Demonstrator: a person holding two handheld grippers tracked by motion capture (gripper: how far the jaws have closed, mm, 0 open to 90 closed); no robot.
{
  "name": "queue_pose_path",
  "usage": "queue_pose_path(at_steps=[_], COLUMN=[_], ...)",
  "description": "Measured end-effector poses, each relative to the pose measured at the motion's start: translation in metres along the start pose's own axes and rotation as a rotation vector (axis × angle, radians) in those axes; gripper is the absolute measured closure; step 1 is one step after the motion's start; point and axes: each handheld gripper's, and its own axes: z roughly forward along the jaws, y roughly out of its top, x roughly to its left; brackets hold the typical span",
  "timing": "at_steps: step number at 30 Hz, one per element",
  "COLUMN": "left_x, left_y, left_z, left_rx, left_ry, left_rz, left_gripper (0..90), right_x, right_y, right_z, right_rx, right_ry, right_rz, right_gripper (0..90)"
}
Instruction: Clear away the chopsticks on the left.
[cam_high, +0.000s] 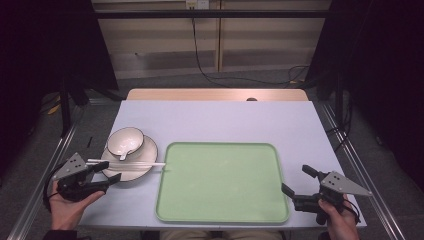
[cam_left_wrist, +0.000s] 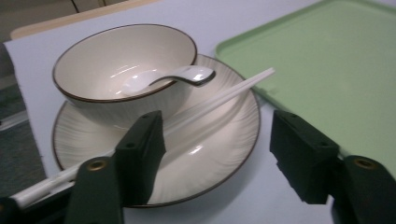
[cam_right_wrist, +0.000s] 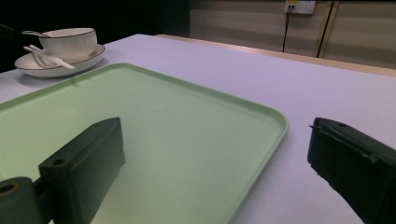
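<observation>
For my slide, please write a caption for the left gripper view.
Open left gripper facing a bowl with spoon on a plate, chopsticks across, beside the green tray.

The left hand-held gripper (cam_high: 110, 171) has a black body with two black jaws. On top of it sits a grey three-cornered plate (cam_high: 71, 165) with small dark holes. In the left gripper view each jaw is a thick, matte black block on a dark arm, and every arm carries one brass-coloured round screw (cam_left_wrist: 96, 164). The right hand-held gripper (cam_high: 298, 179) has the same build: black jaws, black body and a grey three-cornered plate (cam_high: 344, 183) with dark holes. A black cable (cam_high: 49, 186) loops beside the left hand (cam_high: 70, 204). A dark sleeve cuff shows at the left wrist.
</observation>
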Motion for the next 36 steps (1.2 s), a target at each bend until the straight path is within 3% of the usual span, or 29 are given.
queue_pose_path(at_steps=[2, 3, 6, 9, 11, 15, 16, 17, 19, 21, 33, 36], left_x=[0.004, 0.005, 0.009, 0.012, 0.015, 0.019, 0.020, 0.019, 0.020, 0.023, 0.027, 0.027], left_y=[0.001, 0.002, 0.003, 0.005, 0.006, 0.008, 0.008, 0.008, 0.007, 0.005, 0.004, 0.003], left_z=[0.004, 0.005, 0.010, 0.014, 0.015, 0.020, 0.021, 0.023, 0.026, 0.028, 0.034, 0.034], left_rx=[0.010, 0.025, 0.042, 0.071, 0.078, 0.091, 0.093, 0.093, 0.112, 0.108, 0.154, 0.137], left_ry=[-0.015, 0.006, -0.014, 0.003, 0.009, 0.019, 0.027, 0.022, 0.027, 0.011, 0.012, -0.005], left_rz=[-0.012, -0.001, 0.010, 0.039, 0.034, 0.071, 0.096, 0.084, 0.118, 0.107, 0.131, 0.124], left_gripper=[42.1, 43.0, 52.1, 54.6, 54.9, 56.0, 56.8, 56.8, 57.6, 58.2, 60.9, 60.5], right_x=[0.000, 0.000, 0.000, 0.000, 0.000, 0.000, 0.000, 0.000, 0.000, 0.000, -0.001, -0.001], right_y=[0.000, 0.000, -0.001, -0.001, -0.001, -0.001, -0.001, -0.001, -0.001, -0.001, -0.002, -0.002], right_z=[0.000, 0.001, 0.001, 0.001, 0.001, 0.001, 0.001, 0.001, 0.001, 0.001, 0.002, 0.002], right_rx=[0.003, 0.007, 0.012, 0.014, 0.014, 0.017, 0.016, 0.015, 0.008, 0.006, 0.022, 0.021], right_ry=[-0.006, -0.002, -0.007, -0.008, -0.007, -0.004, -0.005, -0.005, -0.008, -0.010, -0.003, -0.002], right_rz=[-0.002, -0.003, -0.014, -0.014, -0.010, -0.011, -0.009, -0.008, -0.009, -0.005, 0.002, -0.001], right_gripper=[4.1, 4.1, 4.1, 4.1, 4.1, 4.1, 4.1, 4.1, 4.1, 4.1, 4.1, 4.1])
